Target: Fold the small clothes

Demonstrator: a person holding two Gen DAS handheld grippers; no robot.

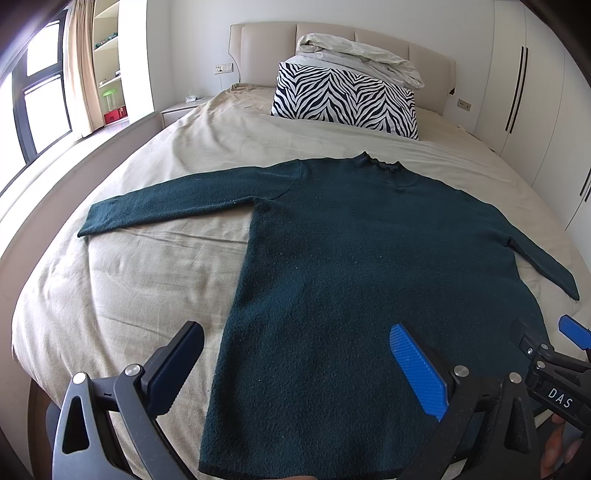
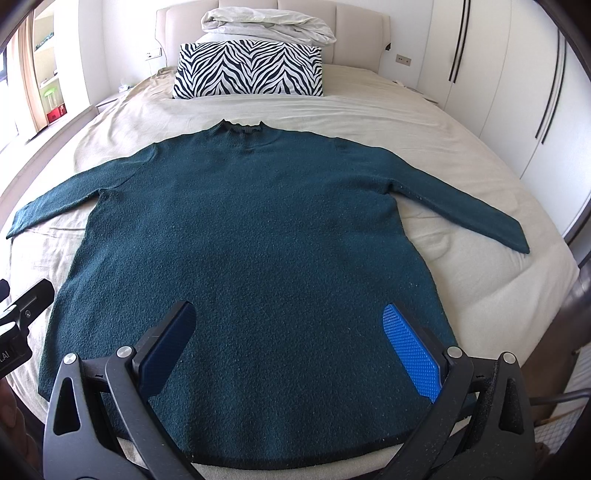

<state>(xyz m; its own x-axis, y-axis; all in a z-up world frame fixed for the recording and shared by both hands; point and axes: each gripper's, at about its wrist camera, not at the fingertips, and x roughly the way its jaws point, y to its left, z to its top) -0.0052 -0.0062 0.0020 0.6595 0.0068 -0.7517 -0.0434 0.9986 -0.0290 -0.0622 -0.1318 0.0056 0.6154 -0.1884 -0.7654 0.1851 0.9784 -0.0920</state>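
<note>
Sweater, dark green and fuzzy (image 2: 236, 236), lies flat on beige bed sheet (image 1: 147, 280), sleeves out, neck toward zebra-stripe pillow (image 2: 249, 70). Left gripper (image 1: 295, 369) spread wide over hem corner, holds nothing. Right gripper (image 2: 288, 343) spread wide over hem too. Near hem edge partly hidden behind gripper frames. Left cuff cut off in right view.

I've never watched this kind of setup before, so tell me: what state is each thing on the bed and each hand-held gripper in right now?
Sweater: spread flat, unfolded, sleeves out.
Zebra pillow: propped upright near headboard.
Duvet: bundled atop pillow.
Left hand-held gripper: open, empty.
Right hand-held gripper: open, empty.
</note>
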